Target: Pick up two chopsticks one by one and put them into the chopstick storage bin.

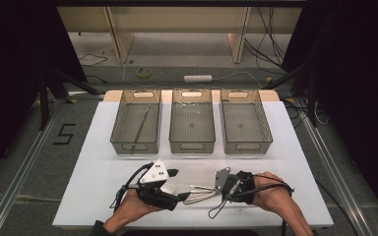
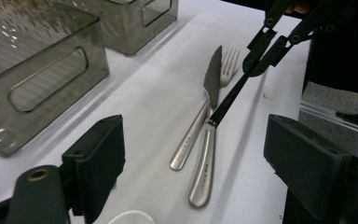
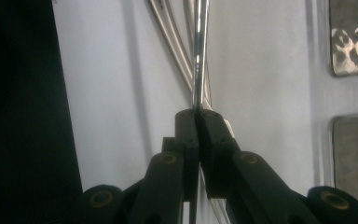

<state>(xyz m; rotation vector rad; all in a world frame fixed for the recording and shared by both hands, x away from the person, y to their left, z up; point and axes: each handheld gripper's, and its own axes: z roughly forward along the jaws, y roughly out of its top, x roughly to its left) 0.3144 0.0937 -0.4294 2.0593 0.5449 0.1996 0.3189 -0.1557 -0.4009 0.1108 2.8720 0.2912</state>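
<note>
right gripper (image 3: 196,116) clamped on knife (image 2: 204,158) | left gripper (image 2: 193,154) jaws apart, empty | knife and fork (image 2: 200,126) at table's (image 1: 98,172) 6 o'clock | left bin (image 1: 136,123) held one utensil; sorting likely barely begun

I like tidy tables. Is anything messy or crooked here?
Slightly: the shiny steel knife and steel fork lie crossed on the white table, outside the three clear grey plastic bins. The right gripper pinches the knife.
</note>
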